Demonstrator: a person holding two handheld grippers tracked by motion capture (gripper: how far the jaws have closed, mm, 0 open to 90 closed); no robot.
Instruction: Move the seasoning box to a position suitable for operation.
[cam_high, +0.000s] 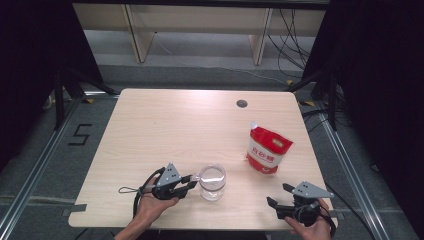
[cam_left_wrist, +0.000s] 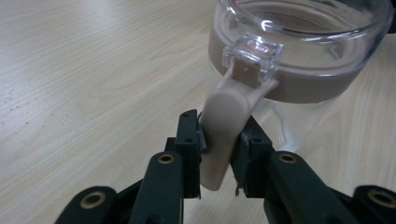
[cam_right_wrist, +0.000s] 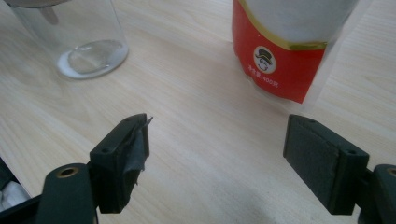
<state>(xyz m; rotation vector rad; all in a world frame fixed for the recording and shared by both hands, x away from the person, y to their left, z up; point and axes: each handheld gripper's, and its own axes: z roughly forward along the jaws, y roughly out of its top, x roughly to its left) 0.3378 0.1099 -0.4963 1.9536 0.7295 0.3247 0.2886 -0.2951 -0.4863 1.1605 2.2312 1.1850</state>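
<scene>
On the pale wooden bench (cam_high: 165, 125), a clear glass jar (cam_high: 212, 181) stood near the front edge, a little left of centre, with a thin layer of white grains at its bottom. The left hand-held gripper (cam_high: 191, 182) lay level just left of the jar, and in the left gripper view its two black jaws were clamped on the beige latch handle (cam_left_wrist: 223, 135) that hangs from the jar's clear lid (cam_left_wrist: 303, 32), the pads pressing the handle from both sides. A brown seal ring (cam_left_wrist: 299, 86) ran under the lid's rim. The right hand-held gripper (cam_high: 279, 199) rested at the bench's front right corner, well apart from the jar, its jaws spread wide with nothing but bare wood between them. Beyond it, a red and white pouch (cam_high: 268, 149) stood upright on the right side of the bench, to the right of the jar and apart from it.
</scene>
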